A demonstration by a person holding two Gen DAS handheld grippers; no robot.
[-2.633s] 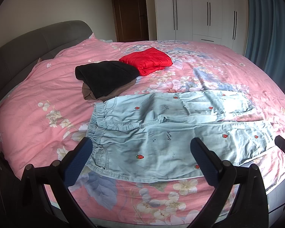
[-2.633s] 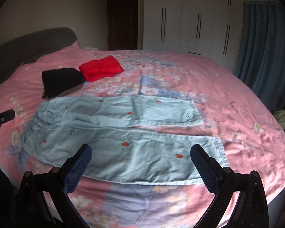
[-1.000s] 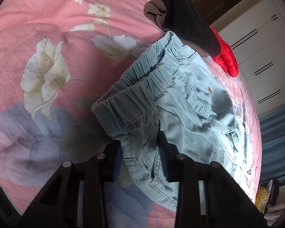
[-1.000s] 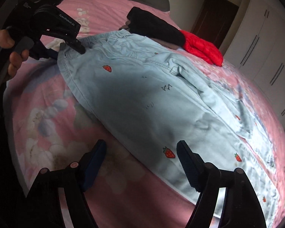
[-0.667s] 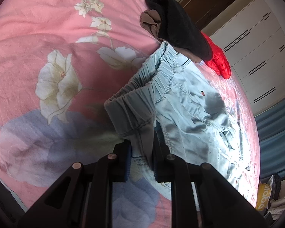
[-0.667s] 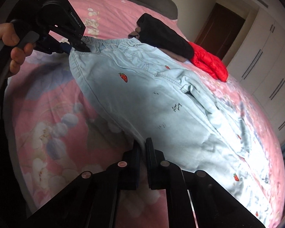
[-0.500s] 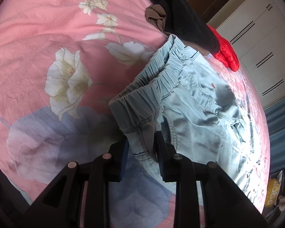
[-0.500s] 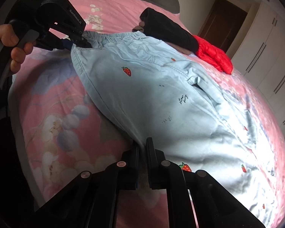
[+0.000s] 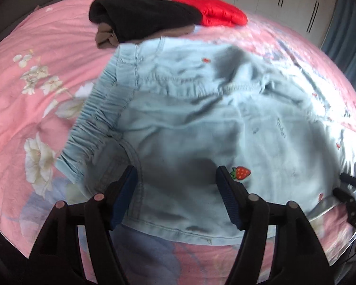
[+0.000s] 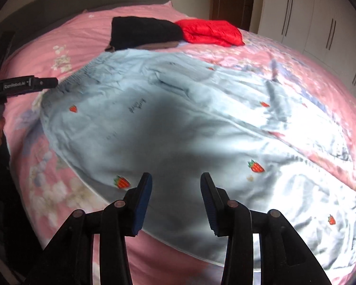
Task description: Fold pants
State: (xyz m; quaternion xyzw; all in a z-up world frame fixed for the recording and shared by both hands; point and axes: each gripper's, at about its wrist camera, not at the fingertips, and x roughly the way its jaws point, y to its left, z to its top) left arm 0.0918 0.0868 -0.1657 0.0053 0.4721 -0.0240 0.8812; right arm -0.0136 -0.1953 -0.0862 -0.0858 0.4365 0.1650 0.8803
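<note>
On the bed: pale blue denim pants with strawberry patches are lying rumpled across the pink floral bedspread.
Left claw: hanging over the waistband end, jaws apart, gripping nothing.
Right claw: hovering above the near leg, jaws apart too.
Behind the pants: a folded black garment and a folded red garment are sitting side by side.

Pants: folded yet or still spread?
Spread, rumpled. The pants lie on the bed, both legs apart, no fold visible. Both claws, left and right, open.
</note>
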